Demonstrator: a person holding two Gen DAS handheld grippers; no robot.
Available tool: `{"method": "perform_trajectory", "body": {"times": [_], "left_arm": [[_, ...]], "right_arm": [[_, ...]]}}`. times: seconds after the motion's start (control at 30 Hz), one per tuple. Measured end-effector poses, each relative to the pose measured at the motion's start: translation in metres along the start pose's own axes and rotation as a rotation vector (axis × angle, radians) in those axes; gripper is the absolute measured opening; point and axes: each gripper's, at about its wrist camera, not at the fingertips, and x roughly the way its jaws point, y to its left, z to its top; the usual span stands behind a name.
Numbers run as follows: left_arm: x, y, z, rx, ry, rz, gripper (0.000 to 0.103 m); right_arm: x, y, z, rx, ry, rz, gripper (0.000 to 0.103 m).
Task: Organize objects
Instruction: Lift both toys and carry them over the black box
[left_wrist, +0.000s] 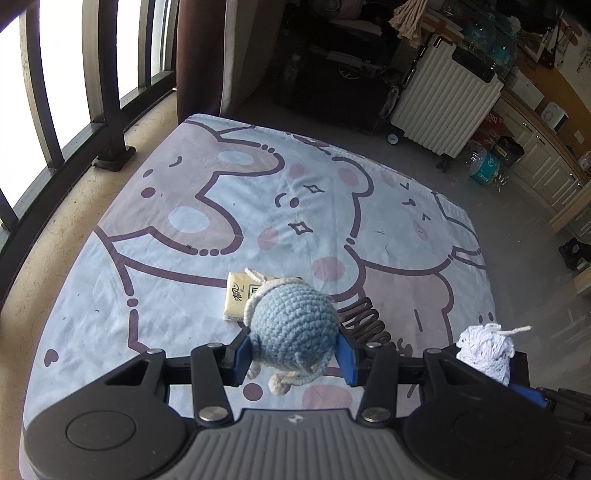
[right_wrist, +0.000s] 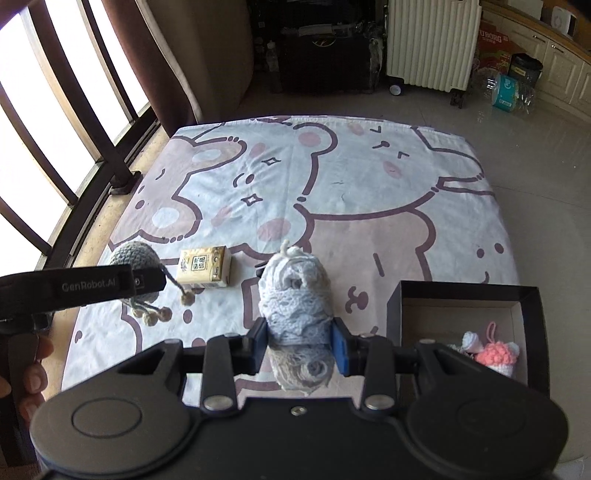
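crocheted blue ball toy (left_wrist: 293, 325) sits pinched between the blue pads (left_wrist: 243, 354) of the left gripper (left_wrist: 293, 356), up off the blanket (left_wrist: 184, 229), with its cream bobbles dangling below the fingers. from the right wrist view that same toy (right_wrist: 135, 254) shows as a grey-blue dome poking above the left gripper's black body, its tassel ends hanging underneath on the near side.

over on the other side, the right gripper (right_wrist: 299, 343) is clamped on a roll of pale lace ribbon (right_wrist: 293, 291), the roll standing up between the blue pads (right_wrist: 338, 352) and bulging out ahead of them and back toward the camera. in the left wrist view that ribbon roll (left_wrist: 485, 350) peeks up just off the left gripper's right side, a loose strand sticking out sideways.

just ahead of the left gripper, partly hidden behind the blue toy, a yellow tissue pack (left_wrist: 238, 297) lies flat on the blanket. from the right wrist it lies ahead and to the left (right_wrist: 205, 269), between the two held things.

to the right of the right gripper and close in, a black open box (right_wrist: 532, 314) rests on the blanket's near corner. inside it lies a pink crochet toy (right_wrist: 496, 356) with a white piece beside it.

the blanket, printed with cartoon bears, is spread on the floor. beyond its far edge stands a white ribbed suitcase (right_wrist: 432, 44).
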Motion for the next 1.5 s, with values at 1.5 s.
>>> {"method": "perform_trajectory", "body": {"times": [1.5], "left_arm": [[-0.015, -0.035, -0.024, 0.235, 0.018, 0.101, 0.048]], "right_arm": [[-0.025, -0.047, -0.022, 0.057, -0.069, -0.1, 0.037]]}}
